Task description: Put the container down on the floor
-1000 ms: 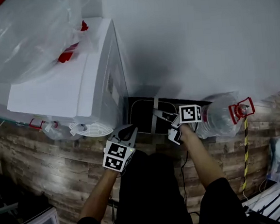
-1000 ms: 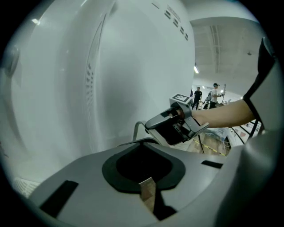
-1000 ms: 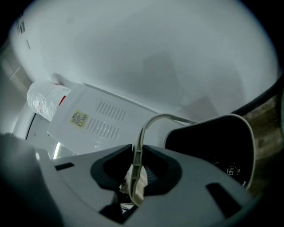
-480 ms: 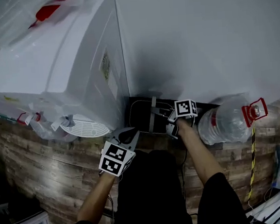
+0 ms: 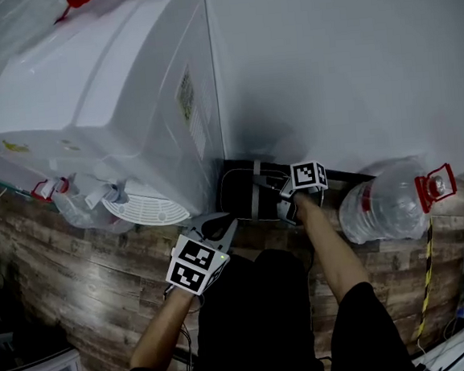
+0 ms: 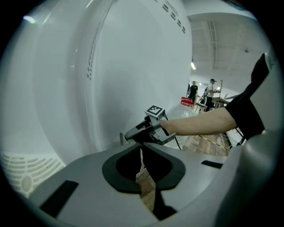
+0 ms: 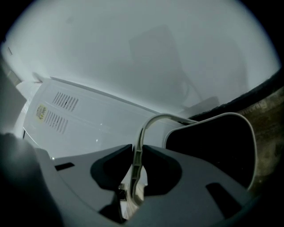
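Right gripper (image 7: 137, 153): jaws closed on the pale, thin handle (image 7: 143, 133) of the black container (image 7: 213, 150); the handle runs up between the two pads and arches over toward the container's light rim. In the head view the right gripper (image 5: 271, 187) reaches forward from the person's right hand to the container (image 5: 237, 195), which sits low against the grey wall (image 5: 351, 65), just beside the base of the white water dispenser (image 5: 127, 93). Whether the container's bottom touches the wooden floor (image 5: 79, 283) cannot be determined from these views. Left gripper (image 6: 142, 148): jaws pressed together, nothing between them. In the head view the left gripper (image 5: 217, 225) is held near the person's body, just in front of the dispenser's drip tray (image 5: 145, 211) and apart from the container. A large clear water bottle (image 5: 383, 208) with a red cap handle (image 5: 438, 187) lies on its side on the floor to the right of the container.
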The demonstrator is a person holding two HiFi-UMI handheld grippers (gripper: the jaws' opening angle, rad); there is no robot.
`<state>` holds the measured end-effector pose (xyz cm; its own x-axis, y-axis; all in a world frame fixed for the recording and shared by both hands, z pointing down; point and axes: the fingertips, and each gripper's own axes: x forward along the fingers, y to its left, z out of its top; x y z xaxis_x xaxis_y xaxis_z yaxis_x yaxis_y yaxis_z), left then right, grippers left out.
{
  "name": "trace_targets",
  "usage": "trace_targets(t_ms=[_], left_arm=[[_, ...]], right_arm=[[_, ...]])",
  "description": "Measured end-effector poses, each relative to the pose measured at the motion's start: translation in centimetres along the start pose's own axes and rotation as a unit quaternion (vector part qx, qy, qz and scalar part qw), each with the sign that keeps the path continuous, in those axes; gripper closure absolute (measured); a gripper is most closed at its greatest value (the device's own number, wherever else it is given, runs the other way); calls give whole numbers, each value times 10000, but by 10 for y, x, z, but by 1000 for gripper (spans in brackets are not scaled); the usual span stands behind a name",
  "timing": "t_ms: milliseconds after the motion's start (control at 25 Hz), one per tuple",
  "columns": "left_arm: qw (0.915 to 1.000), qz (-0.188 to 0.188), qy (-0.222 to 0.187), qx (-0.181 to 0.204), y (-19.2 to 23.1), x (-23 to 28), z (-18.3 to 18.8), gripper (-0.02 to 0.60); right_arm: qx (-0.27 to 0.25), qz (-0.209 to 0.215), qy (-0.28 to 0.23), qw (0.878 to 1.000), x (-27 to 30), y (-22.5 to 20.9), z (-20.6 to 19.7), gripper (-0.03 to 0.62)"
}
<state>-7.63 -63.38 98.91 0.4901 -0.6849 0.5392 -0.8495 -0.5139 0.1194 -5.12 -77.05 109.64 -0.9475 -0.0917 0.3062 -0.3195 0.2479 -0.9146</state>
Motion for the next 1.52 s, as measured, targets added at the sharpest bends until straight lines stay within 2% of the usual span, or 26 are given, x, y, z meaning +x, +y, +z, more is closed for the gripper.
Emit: trace_targets(t_ms=[360,1120,1520], left_arm=[[10000,-36,-44,-76,1,0,-7,557],[9999,-85,-19,-107,5,-3,-15,557],[9999,-110,-37,-98,4,0,-14,557]], right_arm=[[28,-161,-269,9995,25,0,10,511],[206,-361,-33,9991,98,-7,-5,507],[-47,-240,126,9996,103,-2,-5,440]])
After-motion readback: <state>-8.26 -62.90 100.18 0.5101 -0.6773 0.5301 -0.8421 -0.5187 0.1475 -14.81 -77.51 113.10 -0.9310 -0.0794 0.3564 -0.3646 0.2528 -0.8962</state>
